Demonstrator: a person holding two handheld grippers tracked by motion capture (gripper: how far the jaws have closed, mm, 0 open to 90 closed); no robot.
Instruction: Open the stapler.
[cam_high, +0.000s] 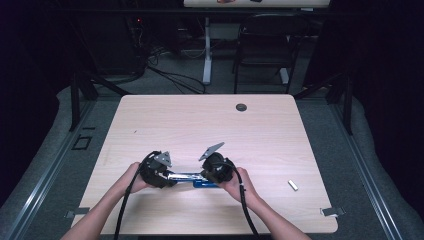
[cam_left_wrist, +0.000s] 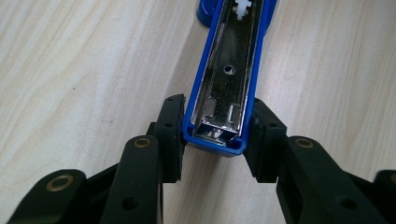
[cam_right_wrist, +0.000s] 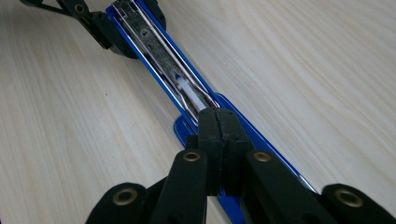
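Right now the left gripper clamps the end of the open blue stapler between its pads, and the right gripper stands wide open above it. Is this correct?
Not quite. The left gripper does clamp the end of the open blue stapler between its pads. But the right gripper is not wide open: the right gripper view shows its two jaws pressed together, over the stapler.
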